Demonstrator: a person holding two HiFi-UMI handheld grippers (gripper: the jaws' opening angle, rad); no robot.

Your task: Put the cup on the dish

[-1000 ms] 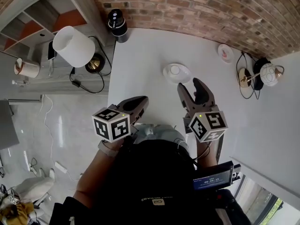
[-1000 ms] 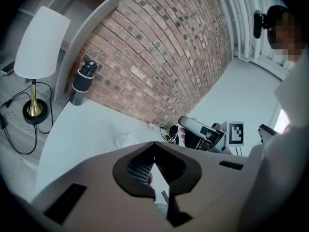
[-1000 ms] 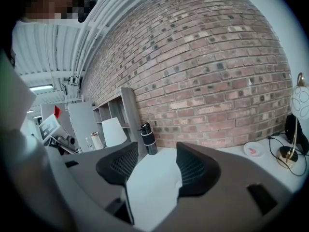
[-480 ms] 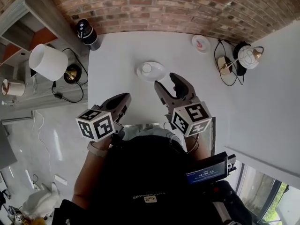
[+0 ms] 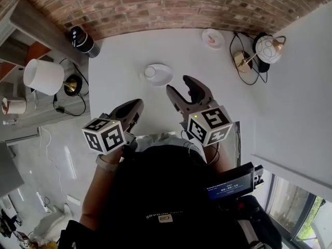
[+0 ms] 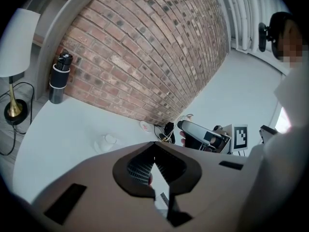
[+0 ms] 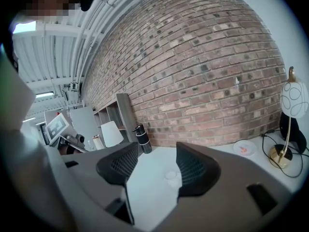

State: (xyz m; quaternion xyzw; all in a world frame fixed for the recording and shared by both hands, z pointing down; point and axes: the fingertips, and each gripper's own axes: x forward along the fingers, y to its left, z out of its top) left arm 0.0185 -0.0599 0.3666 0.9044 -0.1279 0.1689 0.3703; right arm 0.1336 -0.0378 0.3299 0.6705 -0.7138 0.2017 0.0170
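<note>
Head view looks down on the white table (image 5: 120,79), and the cup (image 5: 150,71) is sitting on the dish (image 5: 164,78), a touch toward the dish's left side. The right gripper (image 5: 181,87) hangs just on the near side of the dish, jaws spread wide with nothing between them. The right gripper view backs that up: the two ribbed pads (image 7: 189,169) stand well apart. The cup and dish show through the gap, out beyond the tips, untouched.

The left gripper (image 5: 134,108) is nearer the person than the dish, off to the dish's left and well apart from it. In the left gripper view its jaws meet at the tips and hold nothing, and the cup and dish lie small on the table beyond, to the left.

Past the dish, along the brick wall (image 5: 181,4), a black bottle (image 5: 82,39) stands far to the dish's left. A small plate (image 5: 212,38) lies to the dish's right, and a gold globe lamp (image 5: 263,48) stands further right again.
</note>
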